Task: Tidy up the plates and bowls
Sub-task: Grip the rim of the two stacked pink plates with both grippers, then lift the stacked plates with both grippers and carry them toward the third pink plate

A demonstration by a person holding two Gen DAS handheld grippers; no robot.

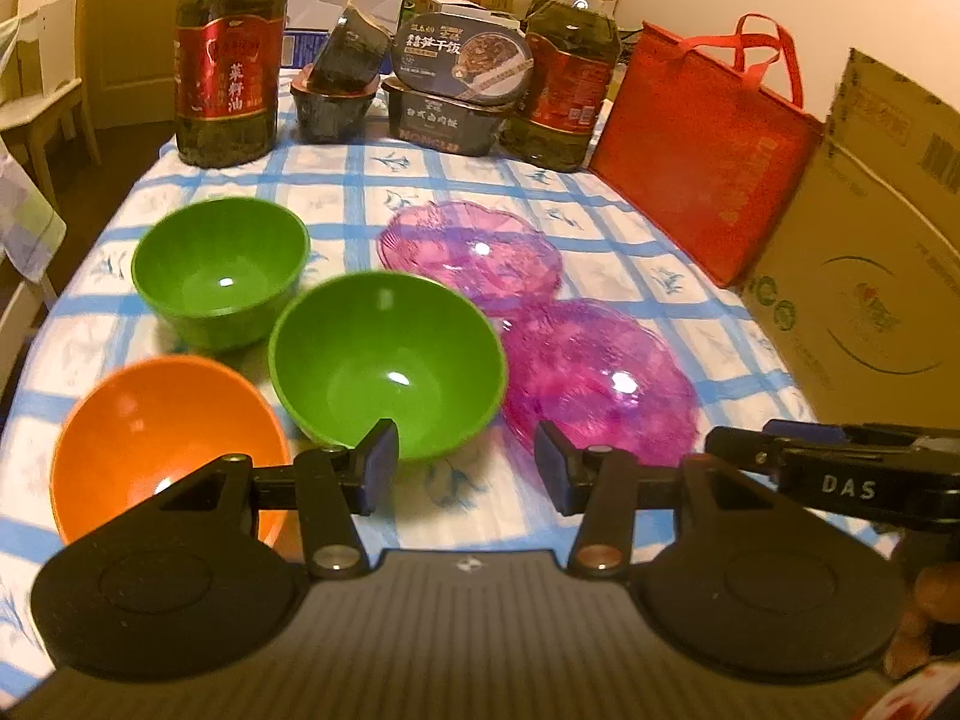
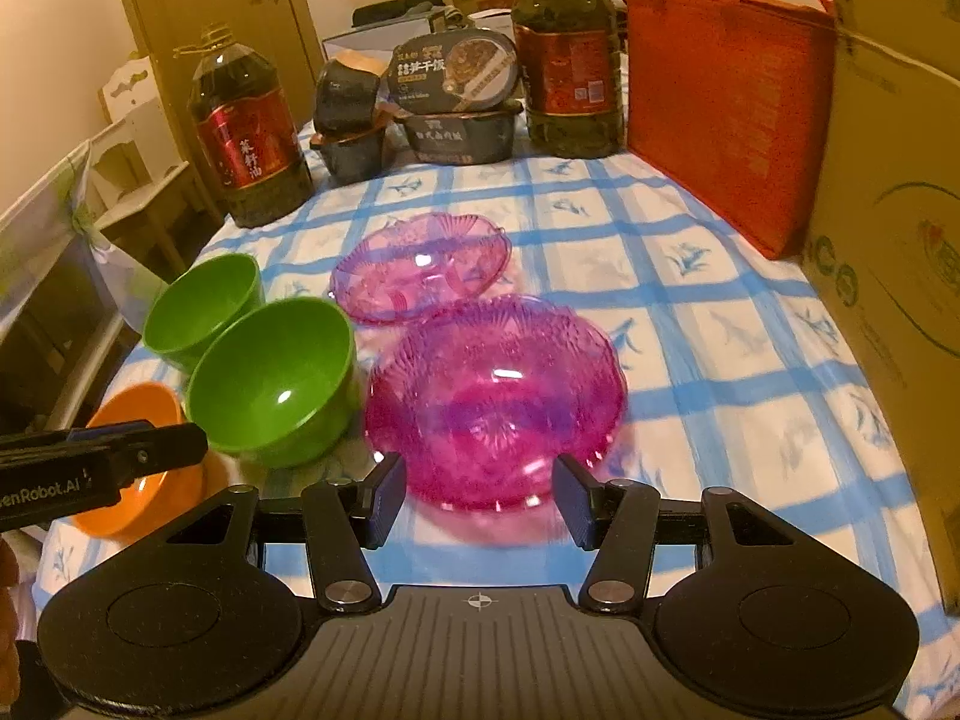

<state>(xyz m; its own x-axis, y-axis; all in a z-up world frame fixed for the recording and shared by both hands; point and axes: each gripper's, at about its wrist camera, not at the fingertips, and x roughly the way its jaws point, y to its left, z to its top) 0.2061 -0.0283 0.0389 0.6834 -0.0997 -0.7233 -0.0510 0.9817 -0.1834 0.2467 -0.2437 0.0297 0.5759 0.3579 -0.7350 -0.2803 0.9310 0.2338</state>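
both grippers released and empty: left gripper (image 1: 465,468) just short of near green bowl (image 1: 387,363), orange bowl (image 1: 162,438) beside its left finger; right gripper (image 2: 477,495) just short of near pink dish (image 2: 495,396).

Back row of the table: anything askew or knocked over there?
Yes. One dark meal tub sits tipped on its side atop another tub, and the oval meal box leans tilted on the box below. The oil bottles stand upright. No spills visible; the bowls and plates look undamaged.
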